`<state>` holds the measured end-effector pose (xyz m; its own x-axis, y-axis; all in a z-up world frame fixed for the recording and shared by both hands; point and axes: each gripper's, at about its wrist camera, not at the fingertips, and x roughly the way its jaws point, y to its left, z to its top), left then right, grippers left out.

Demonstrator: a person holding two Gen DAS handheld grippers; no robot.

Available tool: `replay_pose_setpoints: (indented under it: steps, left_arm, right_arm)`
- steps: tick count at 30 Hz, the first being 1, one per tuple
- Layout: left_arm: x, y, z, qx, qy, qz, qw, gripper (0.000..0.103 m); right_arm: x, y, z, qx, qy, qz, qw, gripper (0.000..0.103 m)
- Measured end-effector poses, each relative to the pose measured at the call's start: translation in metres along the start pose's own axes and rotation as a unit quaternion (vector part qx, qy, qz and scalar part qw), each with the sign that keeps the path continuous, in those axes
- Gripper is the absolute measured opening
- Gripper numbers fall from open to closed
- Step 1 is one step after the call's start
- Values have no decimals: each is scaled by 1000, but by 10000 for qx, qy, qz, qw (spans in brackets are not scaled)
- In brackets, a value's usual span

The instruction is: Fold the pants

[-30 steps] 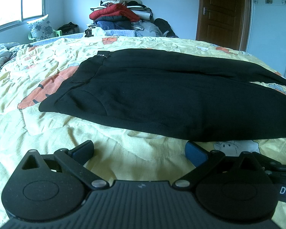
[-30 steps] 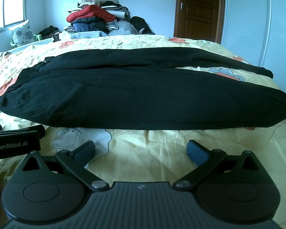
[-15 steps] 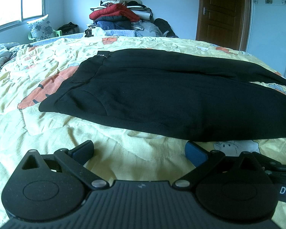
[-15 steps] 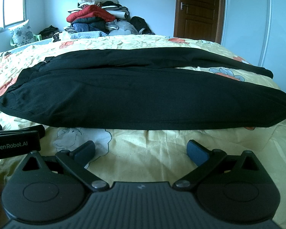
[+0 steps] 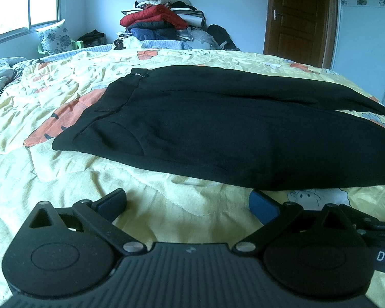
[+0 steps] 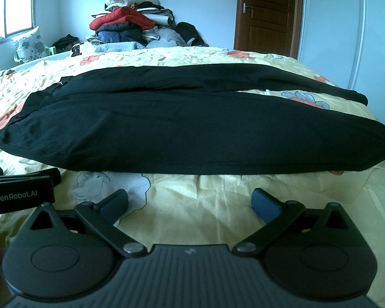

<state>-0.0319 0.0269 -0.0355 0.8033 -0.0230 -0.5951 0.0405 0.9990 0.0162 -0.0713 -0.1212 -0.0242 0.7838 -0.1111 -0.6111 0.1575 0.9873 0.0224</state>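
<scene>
In the left wrist view, the left gripper hovered with fingers apart and empty, just short of the black pants spread flat on the yellow quilt. In the right wrist view, the right gripper was likewise spread wide; folding looked unstarted, the near leg's edge likely the first grasp. No containers showed.

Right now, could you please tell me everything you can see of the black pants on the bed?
The black pants look like soft, matte knit fabric. They lie flat and unfolded across the yellow patterned quilt, waistband to the left, legs running right. The two legs split apart toward the right, the far one ending in a narrow cuff. A pocket seam shows near the waist. Only the quilt touches them; the left gripper and right gripper sit short of the near edge, jaws open and empty.
</scene>
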Motion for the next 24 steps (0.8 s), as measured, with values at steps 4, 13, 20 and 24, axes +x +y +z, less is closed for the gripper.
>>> replay_pose_setpoints:
  steps: [4, 13, 20, 24]
  left_arm:
    - [-2, 2, 1, 39, 35, -107, 9999, 103]
    - [-15, 32, 42, 438, 106, -111, 9989, 102]
    - [10, 48, 103, 964, -158, 510, 9939, 102]
    - [39, 57, 128, 976, -21, 599, 9934, 102]
  right_arm:
    - [0, 0, 2, -129, 64, 113, 9998, 103]
    - [-26, -24, 74, -965, -233, 1449, 9845, 103]
    - [71, 3, 186, -1772, -79, 1532, 9721, 103]
    - [133, 31, 226, -2369, 111, 1827, 9541, 103]
